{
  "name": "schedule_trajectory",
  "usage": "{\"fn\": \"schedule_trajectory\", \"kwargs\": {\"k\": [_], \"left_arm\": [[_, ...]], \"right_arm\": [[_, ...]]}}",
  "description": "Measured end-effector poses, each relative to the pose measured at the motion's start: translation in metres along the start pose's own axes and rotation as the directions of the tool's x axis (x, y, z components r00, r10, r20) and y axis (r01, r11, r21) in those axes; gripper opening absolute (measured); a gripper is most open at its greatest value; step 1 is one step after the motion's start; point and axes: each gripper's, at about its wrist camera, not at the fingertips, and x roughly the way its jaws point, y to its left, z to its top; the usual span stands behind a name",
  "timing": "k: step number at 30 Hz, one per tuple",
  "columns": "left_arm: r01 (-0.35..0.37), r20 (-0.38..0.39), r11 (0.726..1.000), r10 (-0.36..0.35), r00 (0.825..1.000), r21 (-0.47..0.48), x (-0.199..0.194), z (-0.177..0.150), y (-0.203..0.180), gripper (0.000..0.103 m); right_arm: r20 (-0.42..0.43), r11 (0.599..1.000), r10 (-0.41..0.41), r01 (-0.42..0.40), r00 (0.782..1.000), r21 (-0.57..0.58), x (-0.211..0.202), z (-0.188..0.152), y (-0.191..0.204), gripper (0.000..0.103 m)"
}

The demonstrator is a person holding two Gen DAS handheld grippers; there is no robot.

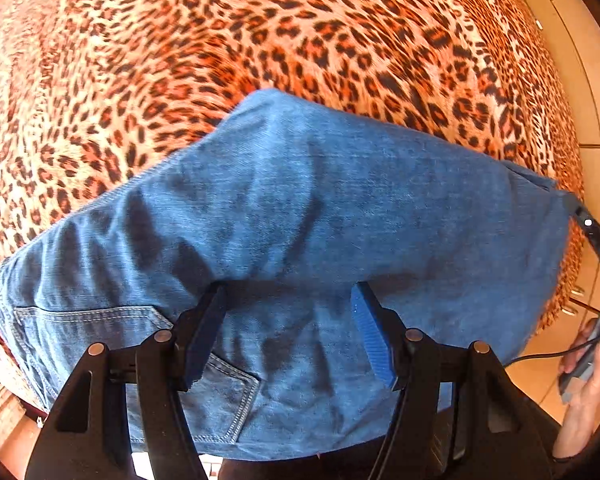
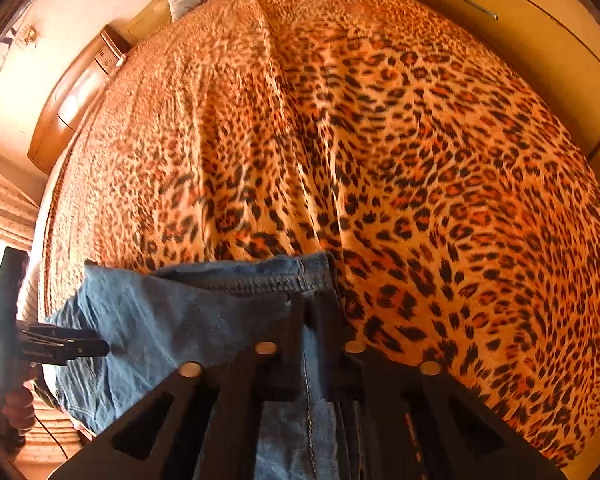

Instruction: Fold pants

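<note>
Jeans (image 2: 160,320) hem hides right gripper (image 2: 310,312) tips.

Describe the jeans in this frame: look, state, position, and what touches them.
The jeans are mid-blue denim with lighter stitching. A back pocket shows at the lower left in the left wrist view. They lie folded and creased on the leopard-print bedspread, near the edge of the bed. The left gripper hangs open over them, jaws apart, gripping nothing. The right gripper is shut on a hemmed edge of the fabric, and a seam runs down between its fingers.
</note>
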Motion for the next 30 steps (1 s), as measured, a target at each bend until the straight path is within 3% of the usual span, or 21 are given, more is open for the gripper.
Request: {"fn": "schedule_trajectory", "kwargs": {"k": [1,5,7,9,11,13,14,20,24,28,29,30], "left_arm": [[-0.016,-0.002,1.000,0.016,1.000,-0.006,0.004,-0.001,0.001,0.064],[-0.054,-0.028,0.998,0.055,0.998,0.043,0.007,-0.004,-0.010,0.064],[-0.011,-0.037,0.997,0.014,0.999,0.074,-0.003,-0.007,-0.015,0.064],[0.038,-0.021,0.991,-0.036,0.999,0.127,-0.019,-0.008,-0.020,0.064],[0.055,-0.001,0.977,-0.056,0.998,0.208,-0.033,-0.001,-0.035,0.064],[0.052,0.015,0.956,-0.059,0.998,0.290,-0.043,0.013,-0.057,0.064],[0.049,0.018,0.944,-0.058,0.998,0.326,-0.046,0.020,-0.068,0.064],[0.067,-0.044,0.840,-0.051,0.998,0.539,-0.048,0.072,-0.146,0.064],[0.062,-0.082,0.763,-0.011,0.997,0.644,-0.037,0.085,-0.186,0.064],[0.041,-0.099,0.679,0.047,0.994,0.733,-0.021,0.094,-0.223,0.064],[0.036,-0.102,0.657,0.063,0.993,0.753,-0.016,0.096,-0.233,0.064],[0.033,-0.104,0.636,0.074,0.992,0.771,-0.011,0.098,-0.242,0.064]], "right_arm": [[0.007,1.000,-0.002,0.002,1.000,0.012,0.000,0.005,-0.004,0.001],[-0.100,0.995,-0.044,0.053,0.994,0.082,0.026,0.008,-0.030,0.001],[-0.037,0.987,0.041,-0.034,0.998,0.159,0.007,0.000,-0.040,0.007],[0.022,0.957,0.166,-0.167,0.986,0.237,-0.013,-0.012,-0.053,0.009],[0.073,0.937,0.195,-0.208,0.978,0.280,-0.038,-0.038,-0.060,0.041],[0.102,0.914,0.211,-0.233,0.972,0.332,-0.056,-0.071,-0.065,0.053],[0.112,0.895,0.226,-0.252,0.968,0.369,-0.060,-0.091,-0.067,0.053],[0.201,0.721,0.272,-0.338,0.941,0.605,-0.051,-0.211,-0.058,0.053],[0.291,0.617,0.238,-0.376,0.927,0.692,-0.025,-0.247,-0.040,0.053],[0.376,0.597,0.149,-0.387,0.914,0.703,-0.016,-0.256,-0.023,0.055],[0.398,0.586,0.140,-0.400,0.906,0.705,-0.017,-0.257,-0.020,0.063],[0.410,0.585,0.125,-0.401,0.903,0.705,-0.016,-0.256,-0.015,0.065]]}}
